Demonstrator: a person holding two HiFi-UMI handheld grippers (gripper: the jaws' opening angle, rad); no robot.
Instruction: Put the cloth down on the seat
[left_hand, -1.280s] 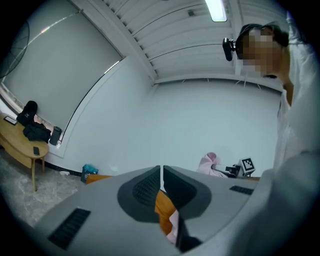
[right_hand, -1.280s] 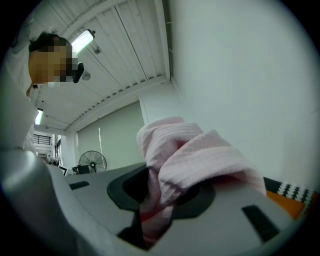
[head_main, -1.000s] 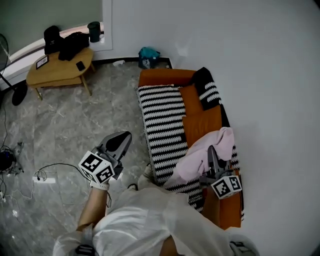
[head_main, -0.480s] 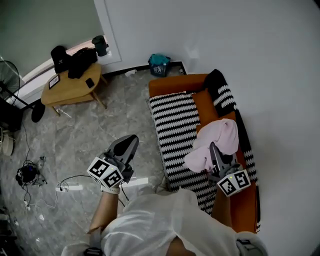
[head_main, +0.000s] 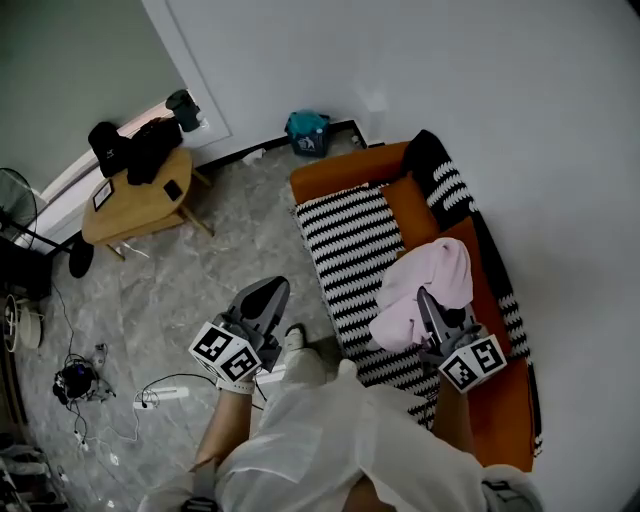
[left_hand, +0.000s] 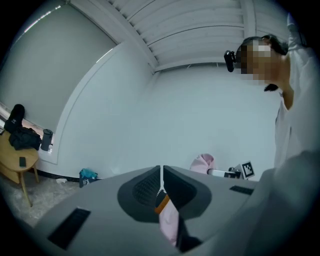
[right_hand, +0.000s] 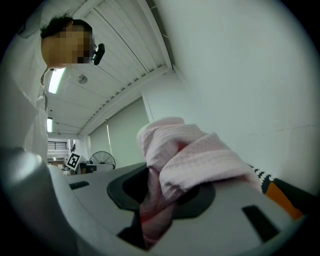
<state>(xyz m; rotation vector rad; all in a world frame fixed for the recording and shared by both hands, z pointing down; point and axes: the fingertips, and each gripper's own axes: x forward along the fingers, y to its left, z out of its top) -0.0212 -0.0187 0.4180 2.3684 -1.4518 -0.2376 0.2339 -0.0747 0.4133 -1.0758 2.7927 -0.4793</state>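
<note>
Two grippers are in view. The right gripper (head_main: 430, 300) is clamped on one pink cloth (head_main: 428, 280); in the right gripper view the waffle-textured cloth (right_hand: 195, 155) is pinched between the jaws of the right gripper (right_hand: 159, 192) and bunches up over them. The cloth hangs over the one orange sofa (head_main: 505, 400), above its black-and-white striped cover (head_main: 345, 240); contact with the seat cannot be told. The left gripper (head_main: 268, 292) is over the grey floor (head_main: 200, 270), well apart from the sofa, with its jaws together and nothing between them. One wooden side table (head_main: 135, 205) stands near the wall.
</note>
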